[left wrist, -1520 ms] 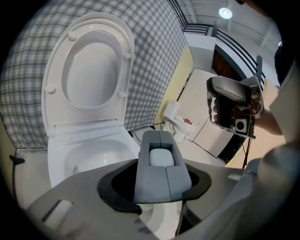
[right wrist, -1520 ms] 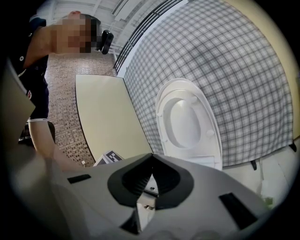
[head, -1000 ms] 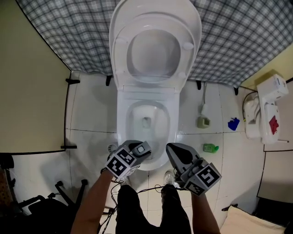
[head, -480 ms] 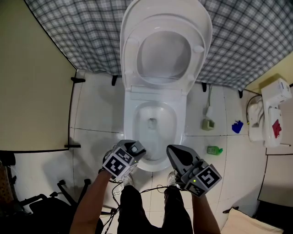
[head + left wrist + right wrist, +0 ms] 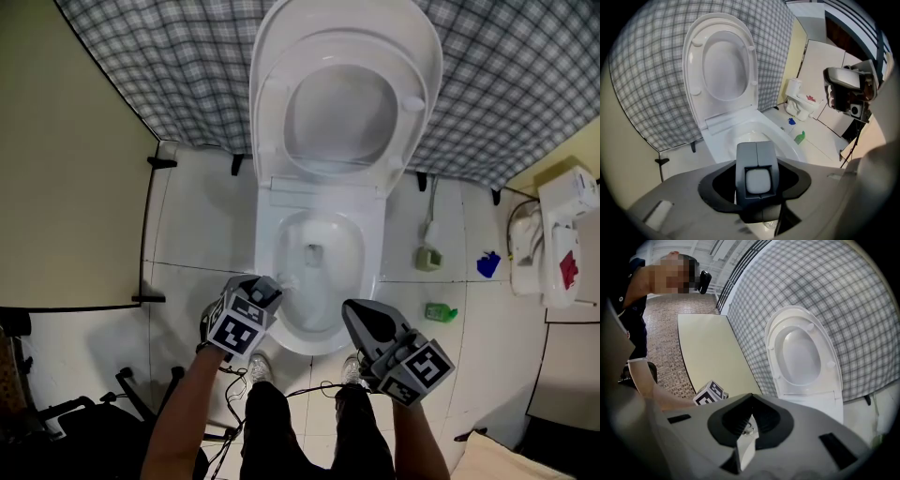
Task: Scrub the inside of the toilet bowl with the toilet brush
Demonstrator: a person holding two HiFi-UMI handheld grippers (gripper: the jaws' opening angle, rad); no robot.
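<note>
The white toilet stands with lid and seat (image 5: 342, 103) raised and its bowl rim (image 5: 370, 272) bare; water lies at the bottom. My left gripper (image 5: 270, 285) hovers over the bowl's front-left rim, tilted steeply down. In the left gripper view its jaws (image 5: 757, 161) meet along a seam with nothing seen between them, above the bowl (image 5: 787, 145). My right gripper (image 5: 359, 317) hangs by the bowl's front right, its beak together and empty (image 5: 745, 446). What looks like the toilet brush (image 5: 430, 225), white-handled in a grey-green holder, stands on the floor right of the toilet.
A green bottle (image 5: 439, 311) and a blue object (image 5: 487, 265) lie on the tiles at the right, near a white appliance (image 5: 553, 244). A plaid curtain (image 5: 169, 66) hangs behind. A beige panel (image 5: 66, 187) closes the left. A chair base (image 5: 141, 394) sits lower left.
My left gripper has moved left and farther from me, from the bowl's front edge to its front-left rim, and has tipped further down. The right gripper has kept its place.
</note>
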